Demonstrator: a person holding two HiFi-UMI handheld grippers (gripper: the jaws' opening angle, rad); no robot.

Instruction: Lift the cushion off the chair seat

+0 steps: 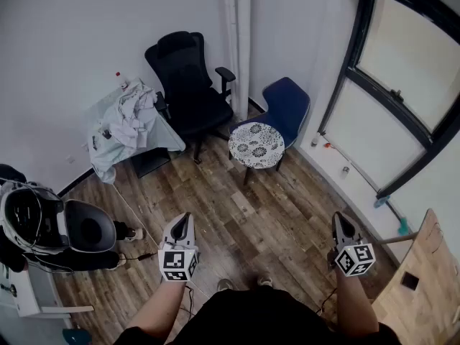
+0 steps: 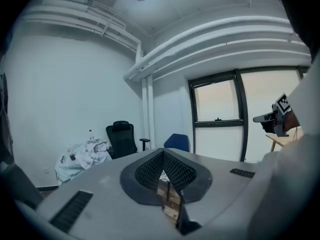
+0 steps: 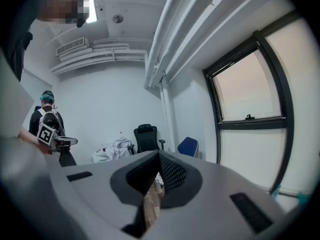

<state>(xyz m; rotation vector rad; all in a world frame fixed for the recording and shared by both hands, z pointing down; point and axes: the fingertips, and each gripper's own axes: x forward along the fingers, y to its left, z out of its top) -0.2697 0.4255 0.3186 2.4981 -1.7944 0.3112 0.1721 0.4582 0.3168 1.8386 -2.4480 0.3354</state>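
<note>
A round white cushion with a dark flower pattern (image 1: 256, 145) lies on the seat of a blue chair (image 1: 287, 105) in the far corner. The chair's blue back also shows in the left gripper view (image 2: 177, 141) and in the right gripper view (image 3: 189, 146). My left gripper (image 1: 183, 217) (image 2: 163, 154) and right gripper (image 1: 339, 217) (image 3: 159, 156) are held low in front of me, well short of the chair and pointing toward it. Both are shut, with nothing between the jaws.
A black office chair (image 1: 188, 85) stands left of the blue one, beside a small table heaped with pale clothes (image 1: 126, 124). Pipes (image 1: 237, 42) run down the corner. A large window (image 1: 402, 85) fills the right wall. A wooden table (image 1: 424, 279) is at near right, bulky white-and-black equipment (image 1: 32, 221) at near left.
</note>
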